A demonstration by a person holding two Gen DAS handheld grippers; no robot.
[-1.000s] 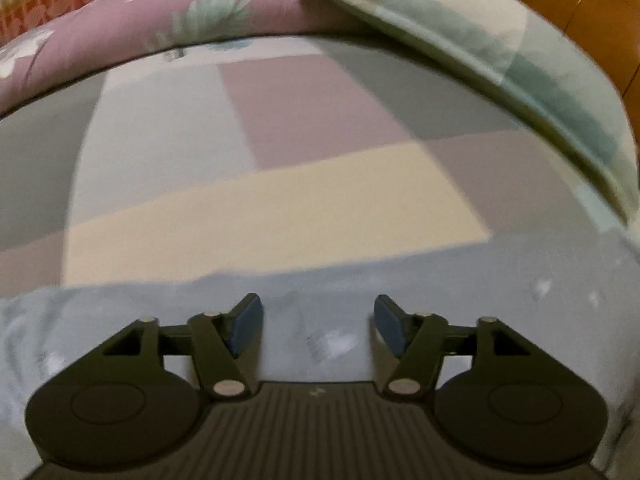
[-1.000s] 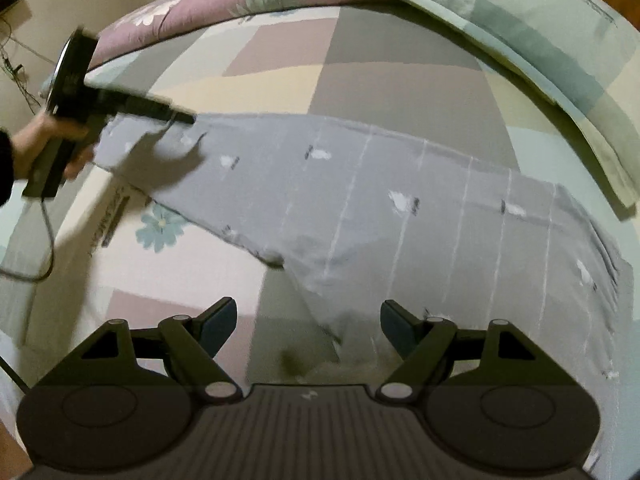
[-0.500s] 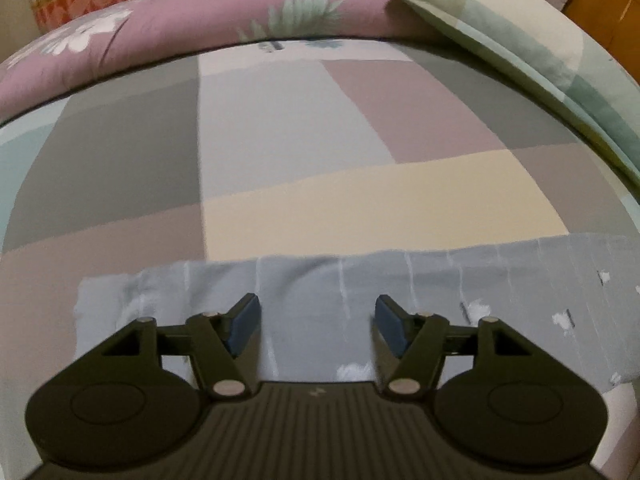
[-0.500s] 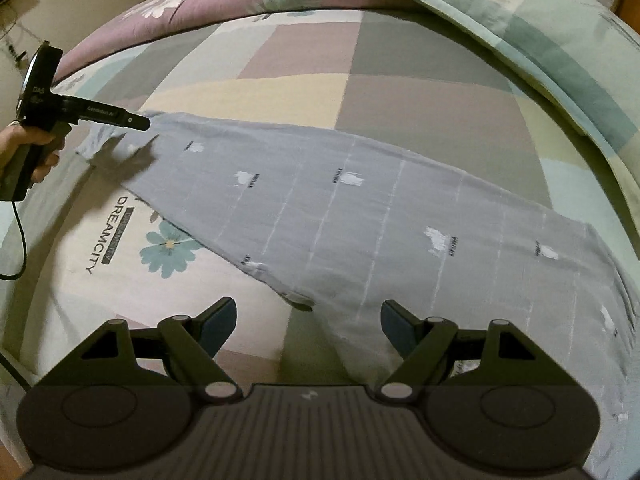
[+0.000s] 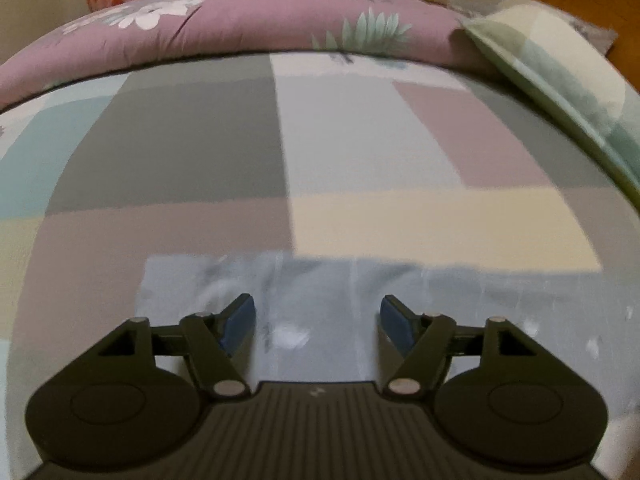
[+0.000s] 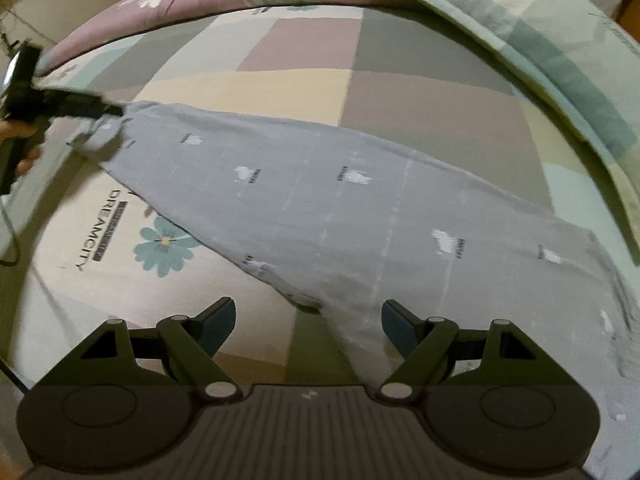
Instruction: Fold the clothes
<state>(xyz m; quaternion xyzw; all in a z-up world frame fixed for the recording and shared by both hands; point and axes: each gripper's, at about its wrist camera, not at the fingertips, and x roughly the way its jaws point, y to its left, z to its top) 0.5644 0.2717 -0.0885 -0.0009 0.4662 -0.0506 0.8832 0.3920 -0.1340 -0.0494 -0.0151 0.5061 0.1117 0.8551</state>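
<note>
A grey garment (image 6: 360,208) with small white prints and pale stripes lies spread flat across the bed, narrow at the far left and wide at the near right. My left gripper (image 5: 318,322) is open just above the garment's narrow end (image 5: 320,292), with nothing between its fingers. In the right wrist view that same left gripper (image 6: 106,109) shows as a dark tool at the cloth's far left tip, held by a hand (image 6: 16,136). My right gripper (image 6: 308,326) is open over the garment's near lower edge, gripping nothing.
The bed carries a patchwork sheet (image 5: 360,140) of grey, mauve, cream and teal blocks. A mauve floral quilt (image 5: 260,24) is rolled along the far side. A green-and-cream pillow (image 6: 540,32) lies at the right. A cable (image 6: 10,240) trails at the left edge.
The left gripper has slid left along the garment to its narrow end. The garment now lies flatter and more stretched out. Both grippers stay open.
</note>
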